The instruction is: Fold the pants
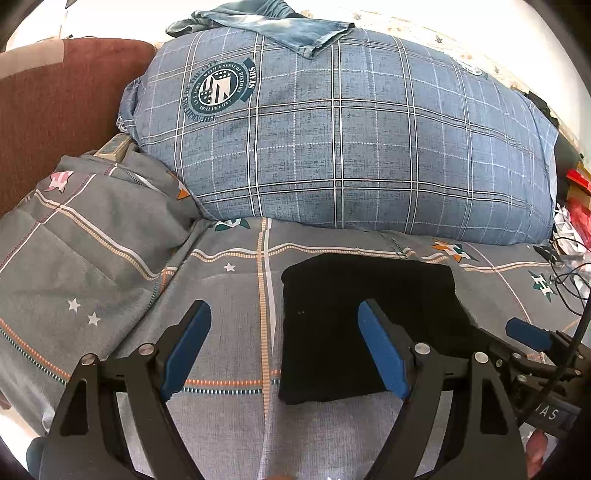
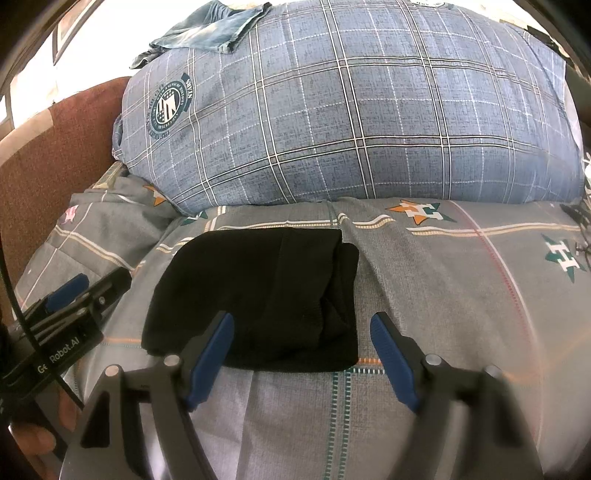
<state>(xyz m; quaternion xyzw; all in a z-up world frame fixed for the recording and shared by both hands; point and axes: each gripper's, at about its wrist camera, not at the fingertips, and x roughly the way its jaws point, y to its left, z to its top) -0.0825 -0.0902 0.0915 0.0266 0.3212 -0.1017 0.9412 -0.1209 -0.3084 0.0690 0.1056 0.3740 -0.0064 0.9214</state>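
The black pants (image 1: 332, 332) lie folded into a compact rectangle on the grey patterned bedsheet (image 1: 221, 314). They also show in the right wrist view (image 2: 258, 295). My left gripper (image 1: 284, 343) is open and empty, hovering over the pants' left edge. My right gripper (image 2: 301, 354) is open and empty, just above the pants' near right corner. The right gripper also shows at the right edge of the left wrist view (image 1: 528, 336). The left gripper also shows at the left of the right wrist view (image 2: 70, 291).
A large blue plaid pillow (image 1: 351, 140) lies behind the pants, with folded light denim jeans (image 1: 266, 26) on top. A brown headboard (image 1: 55, 110) stands at the left. Cables and red clutter (image 1: 572, 221) sit at the right.
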